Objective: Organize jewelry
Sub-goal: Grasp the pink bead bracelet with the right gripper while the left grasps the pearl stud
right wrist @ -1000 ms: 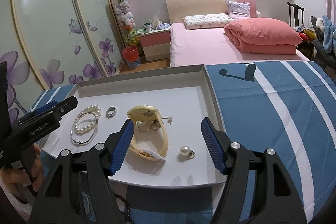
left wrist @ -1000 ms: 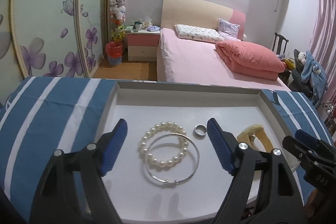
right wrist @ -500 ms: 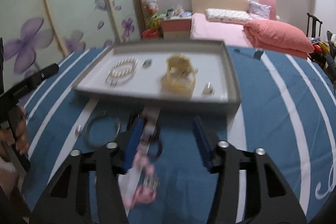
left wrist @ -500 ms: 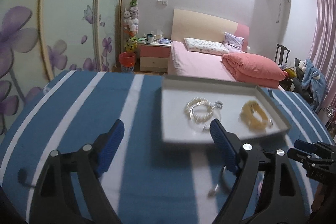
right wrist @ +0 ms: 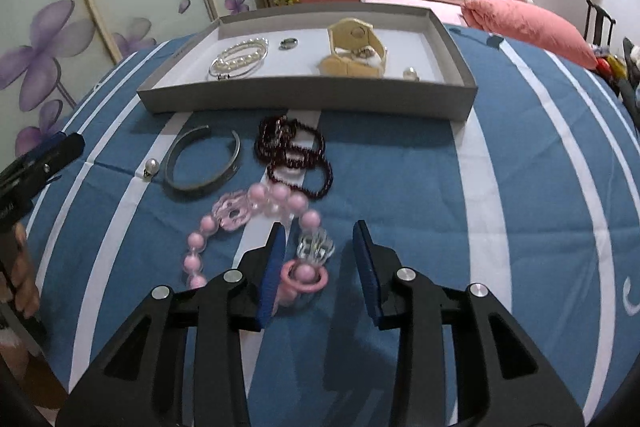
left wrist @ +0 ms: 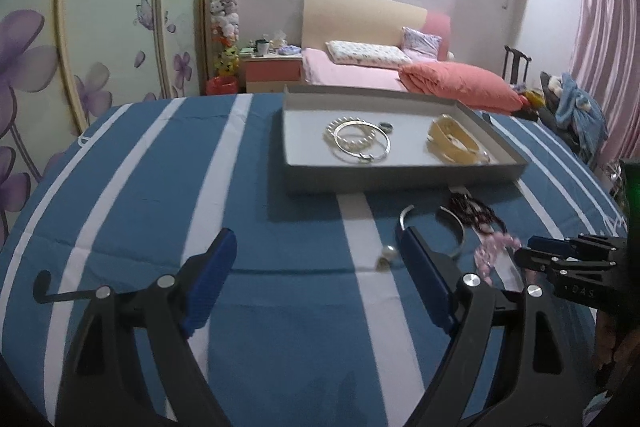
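Note:
A grey tray (right wrist: 308,95) (left wrist: 400,177) holds a pearl bracelet (right wrist: 244,55), a silver bangle (left wrist: 362,147), a ring (right wrist: 289,43), a cream watch (right wrist: 356,53) and a pearl earring (right wrist: 410,73). On the striped cloth in front lie a grey cuff bangle (right wrist: 204,163), a dark red bead bracelet (right wrist: 294,155), a pink bead bracelet (right wrist: 260,223) and a loose pearl earring (right wrist: 151,167) (left wrist: 387,251). My right gripper (right wrist: 320,251) is open, its fingers either side of the pink bracelet's near end. My left gripper (left wrist: 312,267) is open and empty over the cloth, left of the loose jewelry.
The blue and white striped cloth (left wrist: 160,167) covers the table. A bed (left wrist: 360,75) with a pink quilt, a nightstand (left wrist: 272,67) and flowered wardrobe doors (left wrist: 100,27) stand behind. The right gripper shows at the right edge of the left wrist view (left wrist: 568,259).
Both grippers have pulled back from over the tray to the cloth in front of it. The right gripper has narrowed and now straddles the pink bead bracelet.

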{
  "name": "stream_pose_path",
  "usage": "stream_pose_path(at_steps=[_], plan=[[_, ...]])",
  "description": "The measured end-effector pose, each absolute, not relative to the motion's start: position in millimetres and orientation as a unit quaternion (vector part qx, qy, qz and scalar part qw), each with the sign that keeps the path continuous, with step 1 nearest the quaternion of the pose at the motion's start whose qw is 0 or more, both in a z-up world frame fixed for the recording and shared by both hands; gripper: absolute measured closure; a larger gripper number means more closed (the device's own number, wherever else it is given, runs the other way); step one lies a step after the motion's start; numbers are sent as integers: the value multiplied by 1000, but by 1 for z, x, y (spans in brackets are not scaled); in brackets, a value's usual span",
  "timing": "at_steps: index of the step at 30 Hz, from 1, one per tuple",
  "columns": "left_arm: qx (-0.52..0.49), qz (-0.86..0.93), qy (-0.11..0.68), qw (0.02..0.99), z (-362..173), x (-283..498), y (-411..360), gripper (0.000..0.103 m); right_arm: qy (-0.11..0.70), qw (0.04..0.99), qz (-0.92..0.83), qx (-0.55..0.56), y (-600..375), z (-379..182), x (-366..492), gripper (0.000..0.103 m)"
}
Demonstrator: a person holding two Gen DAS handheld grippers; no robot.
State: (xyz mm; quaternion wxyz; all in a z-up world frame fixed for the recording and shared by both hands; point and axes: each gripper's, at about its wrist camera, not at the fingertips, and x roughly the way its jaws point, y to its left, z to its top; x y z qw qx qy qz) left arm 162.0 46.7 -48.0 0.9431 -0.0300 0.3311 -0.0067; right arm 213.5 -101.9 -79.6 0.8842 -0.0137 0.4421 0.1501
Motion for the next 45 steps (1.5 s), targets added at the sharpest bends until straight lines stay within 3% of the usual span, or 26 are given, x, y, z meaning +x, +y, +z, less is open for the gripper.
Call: stream_pose_path(at_steps=[5,9,17,20,25,38,42,45], plan=[[-22,-19,343,939,-55,165,35,21,437,888,141,-22,-95,-81,216,67],[-19,-25,353,935,-60,168,29,21,429,892,135,-45,-89,-82,220,83],[2,-50,374,926,-66,176,14,23,432,900,56,-13,-136,-81,232,84],[12,-60,389,919,-70,183,4,28,431,901,47,-8,-145,-82,233,84],[14,-55,414,908,-81,201,-3,47,429,902,51,-7,-144,-84,231,83],[25,-48,437,898,-89,220,-11,68,430,901,60,10,-148,-82,233,83],[28,-49,435,898,-88,221,-12,88,430,901,60,10,-148,-82,233,83],[25,-51,435,899,-88,222,-11,89,430,901,60,10,-148,-82,233,83]])
